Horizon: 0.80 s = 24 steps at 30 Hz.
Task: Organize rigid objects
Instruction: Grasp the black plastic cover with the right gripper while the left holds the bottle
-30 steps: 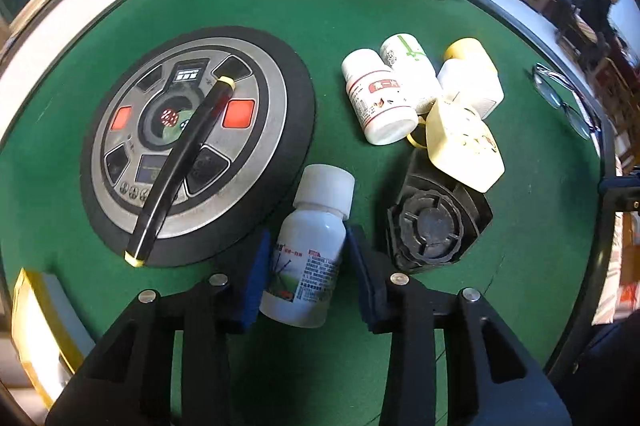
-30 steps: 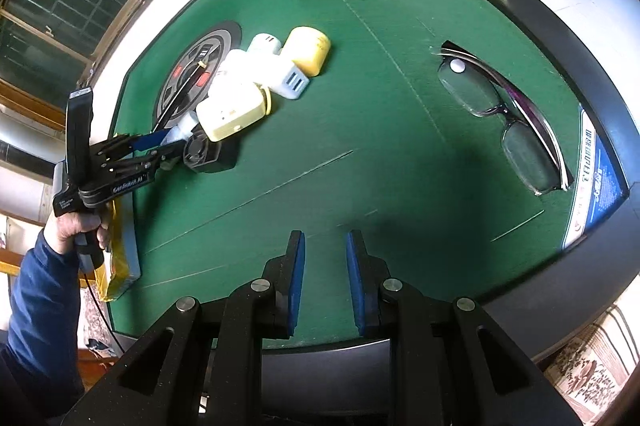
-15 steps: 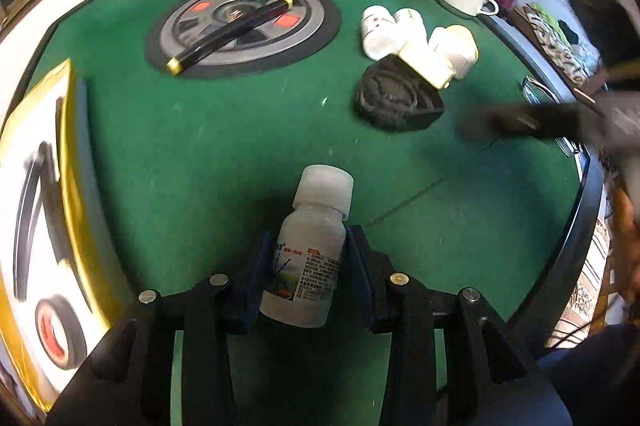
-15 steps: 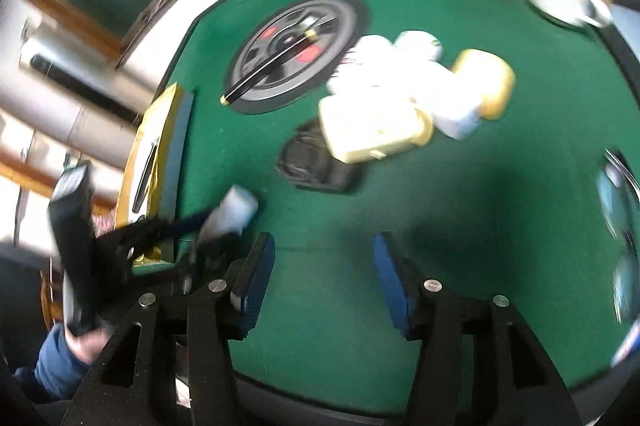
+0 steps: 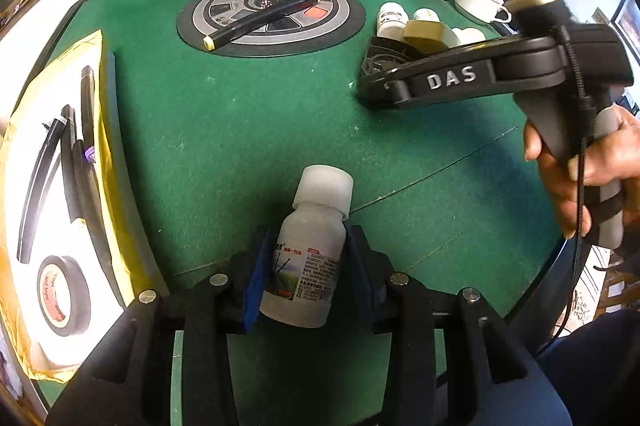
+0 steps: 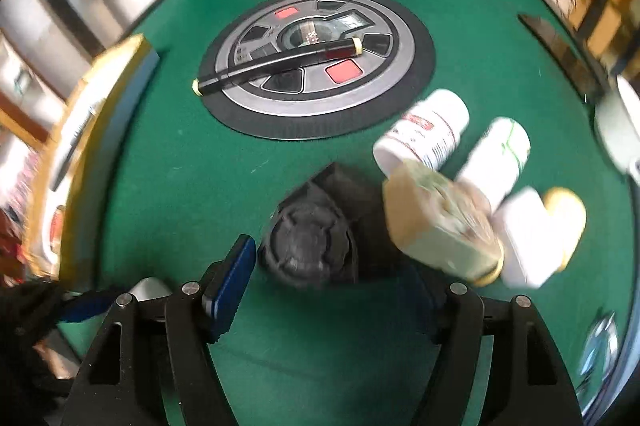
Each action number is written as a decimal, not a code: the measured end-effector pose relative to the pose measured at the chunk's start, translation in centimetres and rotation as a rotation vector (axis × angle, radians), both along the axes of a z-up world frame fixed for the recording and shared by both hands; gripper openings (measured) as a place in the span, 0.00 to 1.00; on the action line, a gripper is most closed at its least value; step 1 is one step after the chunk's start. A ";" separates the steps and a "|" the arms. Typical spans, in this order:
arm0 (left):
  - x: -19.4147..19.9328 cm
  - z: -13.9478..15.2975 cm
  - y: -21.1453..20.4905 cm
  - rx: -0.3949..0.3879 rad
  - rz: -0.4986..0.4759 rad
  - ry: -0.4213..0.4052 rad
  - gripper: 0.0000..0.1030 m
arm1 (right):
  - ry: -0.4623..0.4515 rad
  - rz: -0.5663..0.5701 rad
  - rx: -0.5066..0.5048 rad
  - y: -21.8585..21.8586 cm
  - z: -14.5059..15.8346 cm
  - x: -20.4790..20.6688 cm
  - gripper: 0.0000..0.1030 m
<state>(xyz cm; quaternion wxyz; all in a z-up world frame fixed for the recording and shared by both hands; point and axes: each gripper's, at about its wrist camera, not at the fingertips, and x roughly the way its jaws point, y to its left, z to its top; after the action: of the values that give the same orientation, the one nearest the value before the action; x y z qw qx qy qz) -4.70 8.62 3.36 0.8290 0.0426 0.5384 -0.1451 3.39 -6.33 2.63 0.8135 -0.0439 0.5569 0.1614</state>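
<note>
Green felt covers the table [image 5: 248, 129], which is edged by a dark rim with windows behind it at the upper left of the frame. At the lower middle of the left wrist view a bottle [image 5: 306, 258] is held in the left tongs [image 5: 306, 266], the blue pads pressed on its two sides below the cap, so that it can be carried without slipping; it is kept clear of the pile, seemingly on its way to a place of its own. On its label a red heading and rows of small print are seen, but they are too small to be read.

Toward the middle right of that view the right tongs [image 5: 380, 85] are reached over a black fan [image 5: 384, 55]; "DAS" is written in raised letters on their arm. In the right wrist view the right tongs [image 6: 320, 290] are being opened, the fan [image 6: 312, 242] lies just ahead of the gap between the pads, and nothing is gripped yet. It is judged that the fan is the next thing to be taken.

Just beside the fan a cream plug [image 6: 440, 226] and two white bottles [image 6: 424, 129] are heaped; red lettering on one is blurred. A black pen [image 5: 260, 21] is laid across a round panel [image 5: 272, 13] at the upper middle. At the left edge a yellow box [image 5: 60, 185] is kept, with tape [image 5: 64, 296] marked "tape" in red.
</note>
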 end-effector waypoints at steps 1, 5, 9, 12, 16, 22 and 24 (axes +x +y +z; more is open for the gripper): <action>0.0 0.0 0.0 -0.001 0.000 -0.001 0.35 | 0.003 0.001 0.003 0.0 -0.2 0.1 0.64; 0.1 -0.6 0.1 -0.032 0.005 0.029 0.35 | 0.054 -0.013 0.054 -1.2 -0.4 -0.7 0.63; -0.1 -1.0 -0.4 -0.007 -0.007 0.017 0.35 | 0.069 -0.012 0.110 -2.5 0.3 -3.3 0.63; 0.1 -1.0 -0.6 0.002 -0.009 0.006 0.33 | 0.088 -0.020 0.137 -3.6 0.5 -5.6 0.63; 0.3 -1.0 -0.4 -0.012 0.001 -0.004 0.31 | 0.108 -0.046 0.160 -4.9 0.6 -7.3 0.63; 0.2 -0.8 -0.3 -0.029 0.008 -0.002 0.31 | 0.111 -0.091 0.167 -5.8 0.5 -8.6 0.63; 0.1 -0.5 -0.3 -0.035 0.006 -0.007 0.31 | 0.113 -0.096 0.177 -6.0 0.7 -9.0 0.63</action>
<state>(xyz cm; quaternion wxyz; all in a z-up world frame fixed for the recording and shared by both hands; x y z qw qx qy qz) -4.56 8.36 2.89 0.8320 0.0273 0.5329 -0.1518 -5.64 -12.36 3.31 0.7883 0.0638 0.5870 0.1730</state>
